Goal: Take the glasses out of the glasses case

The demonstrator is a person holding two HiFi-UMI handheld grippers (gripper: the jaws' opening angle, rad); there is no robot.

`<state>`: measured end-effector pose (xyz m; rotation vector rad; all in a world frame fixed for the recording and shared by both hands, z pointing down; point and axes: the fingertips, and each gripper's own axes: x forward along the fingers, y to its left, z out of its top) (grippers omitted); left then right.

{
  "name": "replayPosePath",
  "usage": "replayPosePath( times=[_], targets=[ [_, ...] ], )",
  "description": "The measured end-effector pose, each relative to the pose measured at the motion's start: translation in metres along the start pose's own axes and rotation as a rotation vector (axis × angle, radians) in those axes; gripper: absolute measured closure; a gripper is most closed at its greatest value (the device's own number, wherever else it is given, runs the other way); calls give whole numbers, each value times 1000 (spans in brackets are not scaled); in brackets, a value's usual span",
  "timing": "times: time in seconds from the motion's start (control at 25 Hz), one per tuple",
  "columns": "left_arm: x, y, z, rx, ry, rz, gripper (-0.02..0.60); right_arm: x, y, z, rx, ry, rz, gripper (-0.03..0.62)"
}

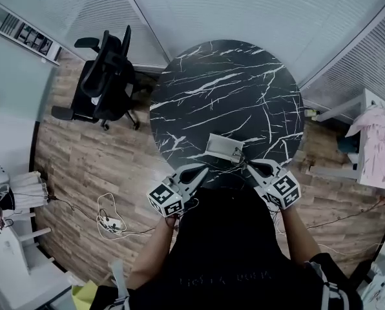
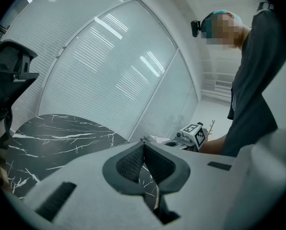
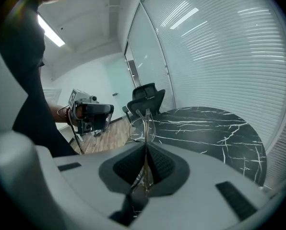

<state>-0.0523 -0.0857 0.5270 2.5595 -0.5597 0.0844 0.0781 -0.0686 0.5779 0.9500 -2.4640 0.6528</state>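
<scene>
A pale glasses case (image 1: 221, 146) lies open near the front edge of the round black marble table (image 1: 225, 89). My right gripper (image 3: 145, 145) is shut on a pair of clear-framed glasses (image 3: 142, 121), which stick up from between its pads above the table's edge. In the head view my right gripper (image 1: 249, 165) hovers just right of the case, and the glasses are too thin to make out there. My left gripper (image 1: 202, 170) sits at the case's front left. In its own view my left gripper (image 2: 143, 145) is shut, with nothing between the pads.
A black office chair (image 1: 105, 76) stands on the wood floor left of the table. Cables and a power strip (image 1: 112, 223) lie on the floor at the front left. A white desk (image 1: 380, 141) is at the right. Blind-covered glass walls curve round behind the table.
</scene>
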Motion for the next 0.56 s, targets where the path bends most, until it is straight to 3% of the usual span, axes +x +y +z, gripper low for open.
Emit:
replayPosePath(
  times=[0.56],
  targets=[
    [8, 1, 1, -5, 3, -6, 563, -31, -4, -2, 39, -79, 4, 556]
  ],
)
